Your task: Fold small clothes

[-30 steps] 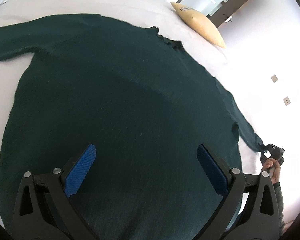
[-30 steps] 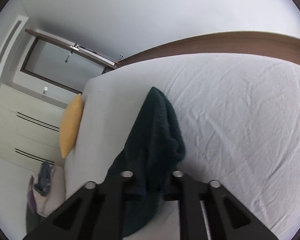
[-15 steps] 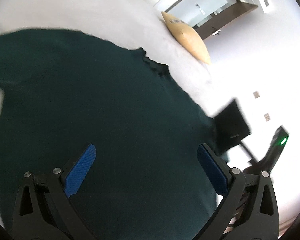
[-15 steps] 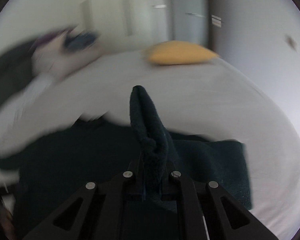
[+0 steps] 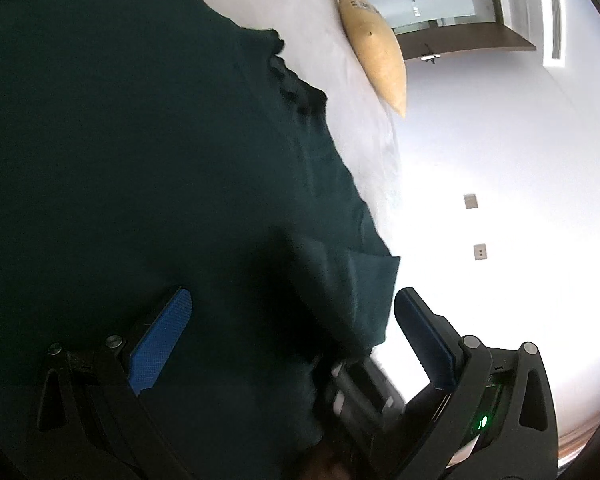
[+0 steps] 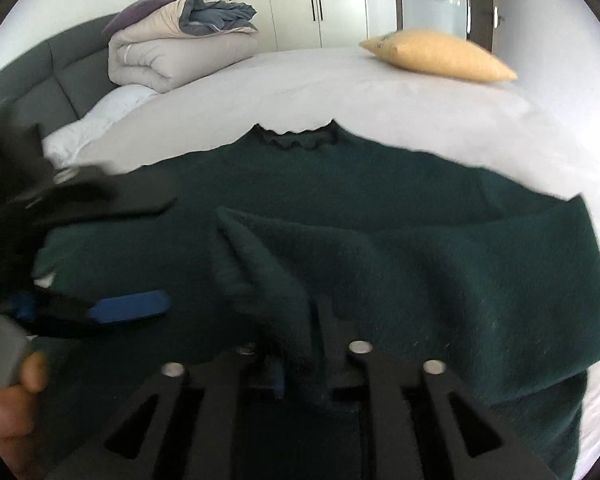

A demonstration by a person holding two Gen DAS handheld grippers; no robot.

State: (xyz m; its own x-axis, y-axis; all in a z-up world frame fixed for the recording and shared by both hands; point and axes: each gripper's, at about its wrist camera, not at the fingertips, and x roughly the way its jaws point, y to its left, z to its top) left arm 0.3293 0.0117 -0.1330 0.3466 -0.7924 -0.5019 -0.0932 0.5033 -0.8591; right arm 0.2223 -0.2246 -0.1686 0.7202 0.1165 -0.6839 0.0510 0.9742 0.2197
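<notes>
A dark green sweater [image 6: 340, 184] lies spread on the white bed sheet [image 6: 300, 92], its frilled collar [image 6: 296, 138] pointing toward the far side of the bed. Our right gripper [image 6: 300, 364] is clenched on the sweater's right sleeve [image 6: 268, 276], and the knit bunches up in a ridge between the two black fingers. That sleeve is drawn inward across the sweater's body, with a broad fold [image 6: 500, 280] of fabric lying over the right half of the garment.

Our left gripper [image 5: 292, 340] hangs over the sweater [image 5: 140, 160] with its jaws spread wide and nothing between them. One blue pad [image 5: 160, 344] sits over the dark knit and the other [image 5: 424, 344] over the bright area beyond the sweater's edge. From the right wrist view, the left gripper [image 6: 100, 280] appears at the left edge, blurred, with one blue pad [image 6: 128, 306] showing above the fabric and the left hand [image 6: 8, 412] wrapped around its handle.

In the left wrist view, the folded sleeve cuff [image 5: 352, 280] lies on the sweater just ahead of the open jaws, and the right gripper [image 5: 360, 396] shows as a blurred black shape low in the frame.

A yellow pillow [image 6: 436, 56] rests at the far right edge of the bed. A folded duvet [image 6: 180, 52] is stacked against the grey headboard [image 6: 60, 80], with white wardrobe doors [image 6: 292, 0] behind.
</notes>
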